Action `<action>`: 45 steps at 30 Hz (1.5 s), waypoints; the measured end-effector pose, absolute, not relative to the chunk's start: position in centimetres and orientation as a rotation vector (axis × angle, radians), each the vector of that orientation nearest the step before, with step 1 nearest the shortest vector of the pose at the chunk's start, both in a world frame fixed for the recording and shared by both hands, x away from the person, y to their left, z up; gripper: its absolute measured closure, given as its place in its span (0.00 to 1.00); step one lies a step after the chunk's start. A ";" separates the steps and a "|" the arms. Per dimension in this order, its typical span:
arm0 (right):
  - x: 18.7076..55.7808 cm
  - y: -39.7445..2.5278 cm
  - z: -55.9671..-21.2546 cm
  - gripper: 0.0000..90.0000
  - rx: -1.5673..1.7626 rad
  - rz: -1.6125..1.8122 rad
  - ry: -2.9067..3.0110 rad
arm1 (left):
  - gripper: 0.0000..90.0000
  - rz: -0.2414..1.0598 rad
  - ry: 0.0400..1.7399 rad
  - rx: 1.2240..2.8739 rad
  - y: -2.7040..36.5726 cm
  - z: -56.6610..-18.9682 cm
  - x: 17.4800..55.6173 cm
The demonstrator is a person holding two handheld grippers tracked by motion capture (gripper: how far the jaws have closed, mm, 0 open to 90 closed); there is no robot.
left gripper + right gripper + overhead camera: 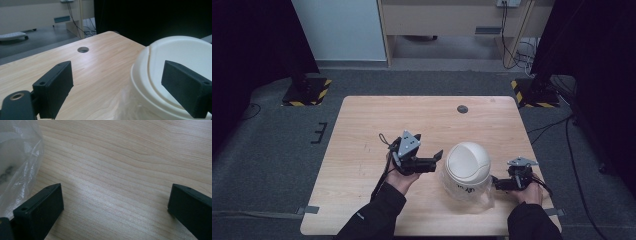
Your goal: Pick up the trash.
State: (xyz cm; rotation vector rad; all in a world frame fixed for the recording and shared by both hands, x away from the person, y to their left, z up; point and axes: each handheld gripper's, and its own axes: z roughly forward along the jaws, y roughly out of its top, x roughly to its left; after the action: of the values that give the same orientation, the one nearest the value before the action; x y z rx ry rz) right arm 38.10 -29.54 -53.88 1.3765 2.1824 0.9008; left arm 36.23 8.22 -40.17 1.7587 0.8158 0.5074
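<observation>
Tongs both gape wide, holding nothing: my left tongs (438,156) flank the white lidded container (467,170) near the table's (362,125) front edge, my right tongs (497,183) beside its clear plastic wrap (17,157). Nothing looks gripped or opened yet.

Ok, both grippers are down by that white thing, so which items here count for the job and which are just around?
In play:
- white domed container in its clear plastic bag
- left gripper, open beside it
- right gripper, open at the bag's other side

Just around:
- table with its cable hole
- floor cables
- hazard-striped stand bases
</observation>
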 end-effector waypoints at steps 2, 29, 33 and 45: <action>38.1 -29.5 -53.9 0.00 1.376 0.901 2.182 | 0.11 0.486 0.802 1.784 7.1 -40.5 36.3; 38.1 -29.5 -53.8 0.00 1.385 0.900 2.183 | 0.10 0.395 0.825 1.938 2.3 -43.6 37.7; 38.1 -29.5 -53.8 0.00 1.382 0.898 2.185 | 0.10 0.401 0.817 1.928 2.8 -43.1 37.4; 38.1 -29.5 -53.8 0.01 1.384 0.898 2.183 | 0.11 0.485 0.844 1.881 9.1 -40.8 36.1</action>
State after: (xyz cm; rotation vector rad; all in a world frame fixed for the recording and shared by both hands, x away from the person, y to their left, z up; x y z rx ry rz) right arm 38.09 -29.49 -53.85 1.3842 2.1831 0.8976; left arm 36.14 9.05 -40.79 1.8811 0.8442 0.4854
